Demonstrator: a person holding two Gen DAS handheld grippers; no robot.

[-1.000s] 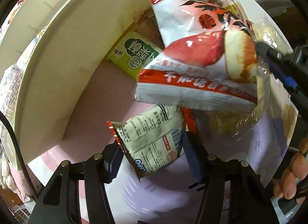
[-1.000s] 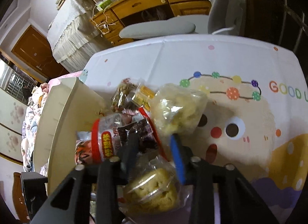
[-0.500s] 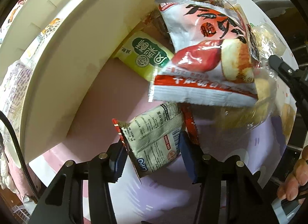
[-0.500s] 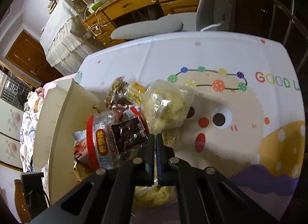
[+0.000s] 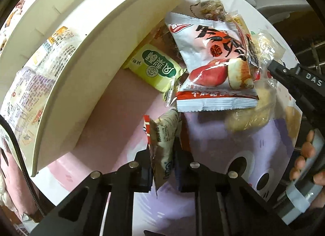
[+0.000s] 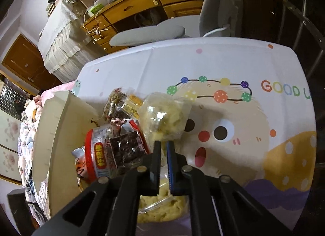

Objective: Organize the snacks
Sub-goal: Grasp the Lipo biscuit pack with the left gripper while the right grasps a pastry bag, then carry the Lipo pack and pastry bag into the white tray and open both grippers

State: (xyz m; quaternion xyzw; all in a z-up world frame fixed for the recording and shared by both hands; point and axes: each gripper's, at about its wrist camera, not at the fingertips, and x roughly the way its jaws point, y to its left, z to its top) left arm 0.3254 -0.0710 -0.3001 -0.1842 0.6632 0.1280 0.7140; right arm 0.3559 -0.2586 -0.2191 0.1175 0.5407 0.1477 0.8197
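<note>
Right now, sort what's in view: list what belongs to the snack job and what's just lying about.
Job:
left hand-held gripper, shut on a small white snack packet
right hand-held gripper, pinching a clear bag of yellow snacks
red-and-white packet
green packet
white organizer box

Lying about:
grey chair
wooden desk
cartoon tablecloth

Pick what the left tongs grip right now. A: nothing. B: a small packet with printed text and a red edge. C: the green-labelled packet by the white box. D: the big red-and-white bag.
B: the left tongs pinch the small text-printed packet; the green packet and red-and-white bag lie beyond them.
</note>
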